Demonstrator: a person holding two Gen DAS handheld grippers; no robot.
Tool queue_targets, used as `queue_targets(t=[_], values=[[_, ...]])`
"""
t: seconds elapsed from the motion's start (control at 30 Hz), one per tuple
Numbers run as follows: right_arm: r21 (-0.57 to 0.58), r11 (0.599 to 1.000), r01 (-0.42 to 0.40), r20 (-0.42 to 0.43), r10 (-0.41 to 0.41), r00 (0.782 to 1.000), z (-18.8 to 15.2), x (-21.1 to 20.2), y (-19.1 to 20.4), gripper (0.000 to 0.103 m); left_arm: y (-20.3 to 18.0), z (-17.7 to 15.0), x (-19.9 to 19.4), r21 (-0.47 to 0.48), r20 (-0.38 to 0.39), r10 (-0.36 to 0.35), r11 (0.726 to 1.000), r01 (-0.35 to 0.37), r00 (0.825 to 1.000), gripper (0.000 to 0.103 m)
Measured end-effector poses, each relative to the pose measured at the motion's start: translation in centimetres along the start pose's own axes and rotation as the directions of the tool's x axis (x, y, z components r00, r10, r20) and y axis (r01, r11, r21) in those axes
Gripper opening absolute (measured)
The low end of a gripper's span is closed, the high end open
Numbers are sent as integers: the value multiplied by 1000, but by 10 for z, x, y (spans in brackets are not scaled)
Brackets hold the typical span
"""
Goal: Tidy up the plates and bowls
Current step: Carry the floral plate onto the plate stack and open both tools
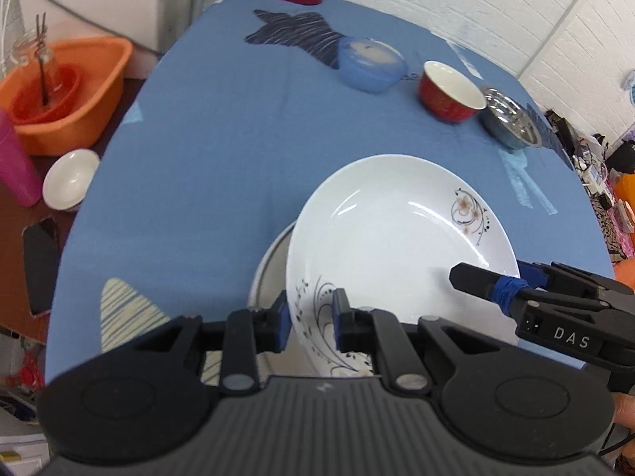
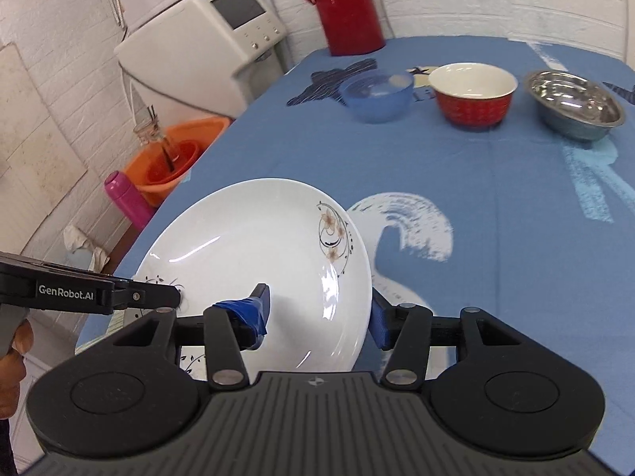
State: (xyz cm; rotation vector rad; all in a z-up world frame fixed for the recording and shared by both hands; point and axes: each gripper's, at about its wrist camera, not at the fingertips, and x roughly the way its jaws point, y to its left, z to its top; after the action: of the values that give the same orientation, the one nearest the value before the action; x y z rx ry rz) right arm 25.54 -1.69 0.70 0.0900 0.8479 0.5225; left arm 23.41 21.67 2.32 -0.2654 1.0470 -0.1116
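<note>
A white plate [image 1: 397, 230] [image 2: 254, 246] with flower prints hangs tilted just above the blue tablecloth [image 1: 206, 150], partly over a second plate [image 1: 266, 269] whose grey rim shows beneath its left side. My left gripper [image 1: 309, 317] is shut on the plate's near rim, one finger inside and one outside. My right gripper [image 2: 319, 317] is shut on the plate's right rim; in the left wrist view the right gripper [image 1: 504, 277] comes in from the right. The left gripper [image 2: 174, 297] shows at the plate's left edge. At the far side stand a blue bowl [image 1: 371, 65], a red bowl [image 1: 450, 95] and a steel bowl [image 1: 510, 123].
A red thermos [image 2: 345, 4] stands at the table's far end. Left of the table are an orange basin [image 1: 67, 91], a small white bowl [image 1: 69, 178], a pink bottle [image 2: 127, 198], a phone [image 1: 39, 261] and a white appliance [image 2: 206, 39].
</note>
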Motion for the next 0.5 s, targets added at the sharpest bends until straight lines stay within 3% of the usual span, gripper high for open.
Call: queue_targets(t=[0.1, 0.17, 0.27, 0.3, 0.33, 0.4, 0.5], values=[[-79, 995, 60, 16, -59, 998, -3, 8, 13, 39, 15, -9, -2, -10, 11, -49, 999, 49, 999, 9], [-71, 995, 64, 4, -64, 998, -4, 10, 9, 39, 13, -14, -3, 17, 27, -46, 999, 46, 999, 9], [-94, 994, 63, -17, -65, 998, -8, 13, 6, 38, 11, -15, -1, 43, 39, -62, 997, 60, 997, 20], [-88, 994, 60, -13, -61, 998, -8, 13, 5, 38, 13, -15, 0, 44, 38, -73, 996, 72, 997, 26], [-89, 994, 59, -9, -60, 998, -8, 12, 5, 38, 14, -15, 0, 45, 35, -88, 995, 86, 996, 38], [-113, 991, 73, 15, -72, 997, -6, 9, 8, 38, 18, -13, -3, 32, 22, -128, 991, 127, 992, 49], [-158, 983, 95, 31, -91, 995, -2, 8, 11, 38, 21, -15, -15, 41, 31, -136, 990, 135, 990, 56]])
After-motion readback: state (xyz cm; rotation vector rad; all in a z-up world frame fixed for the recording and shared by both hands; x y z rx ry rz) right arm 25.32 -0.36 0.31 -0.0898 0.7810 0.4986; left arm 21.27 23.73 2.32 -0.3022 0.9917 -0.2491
